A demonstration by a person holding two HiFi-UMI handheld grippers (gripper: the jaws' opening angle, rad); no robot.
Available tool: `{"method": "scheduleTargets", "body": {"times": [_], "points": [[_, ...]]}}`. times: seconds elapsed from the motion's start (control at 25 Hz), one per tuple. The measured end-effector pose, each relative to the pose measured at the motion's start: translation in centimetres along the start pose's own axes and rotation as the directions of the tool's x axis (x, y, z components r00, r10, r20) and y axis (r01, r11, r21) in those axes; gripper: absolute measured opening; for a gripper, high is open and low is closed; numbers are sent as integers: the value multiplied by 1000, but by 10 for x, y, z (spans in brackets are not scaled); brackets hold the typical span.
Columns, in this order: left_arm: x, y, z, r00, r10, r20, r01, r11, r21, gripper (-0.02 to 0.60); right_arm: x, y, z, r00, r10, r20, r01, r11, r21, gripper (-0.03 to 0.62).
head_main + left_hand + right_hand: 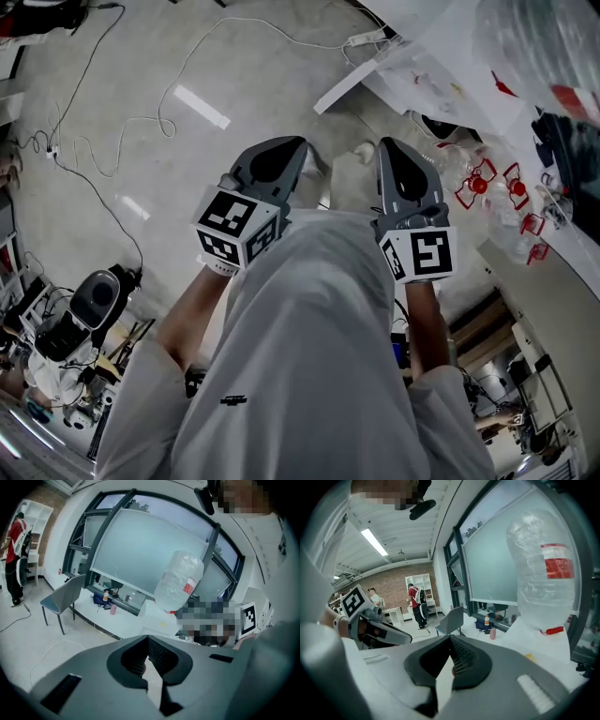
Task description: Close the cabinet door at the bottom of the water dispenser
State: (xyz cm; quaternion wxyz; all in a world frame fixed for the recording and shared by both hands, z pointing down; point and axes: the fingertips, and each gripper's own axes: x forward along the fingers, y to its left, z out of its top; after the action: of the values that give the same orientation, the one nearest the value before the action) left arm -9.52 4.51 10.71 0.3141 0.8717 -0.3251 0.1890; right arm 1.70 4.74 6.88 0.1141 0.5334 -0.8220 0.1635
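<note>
The water dispenser's white body (157, 618) stands ahead with a big clear bottle (179, 581) upside down on top; the right gripper view shows the same bottle (543, 573) close by on the right. The cabinet door at its bottom appears in no view. In the head view both grippers are held side by side in front of the person's light trousers, above the grey floor. My left gripper (289, 145) has its tips together with nothing between them. My right gripper (390, 145) is likewise shut and empty. Each gripper view shows its own ribbed pads (161, 656) (464, 658) meeting at the tip.
Cables and a power strip (367, 38) lie on the floor ahead. A grey chair (63, 595) stands left of the dispenser by a large window. People stand far off near white shelves (415, 604). Camera gear (84, 309) sits at the lower left.
</note>
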Motion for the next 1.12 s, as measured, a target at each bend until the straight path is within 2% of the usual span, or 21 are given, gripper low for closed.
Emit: {"method": "scheduleTargets", "body": {"times": [0.24, 0.6, 1.12], "points": [[34, 9, -10, 999, 7, -37, -8, 1000, -12, 6, 15, -18, -24, 999, 32, -43, -31, 999, 28, 11], [84, 48, -54, 994, 32, -102, -36, 999, -38, 6, 52, -30, -71, 990, 91, -103, -88, 995, 35, 11], [145, 85, -112, 993, 47, -108, -51, 998, -29, 6, 92, -36, -128, 975, 163, -153, -167, 986, -14, 11]]}}
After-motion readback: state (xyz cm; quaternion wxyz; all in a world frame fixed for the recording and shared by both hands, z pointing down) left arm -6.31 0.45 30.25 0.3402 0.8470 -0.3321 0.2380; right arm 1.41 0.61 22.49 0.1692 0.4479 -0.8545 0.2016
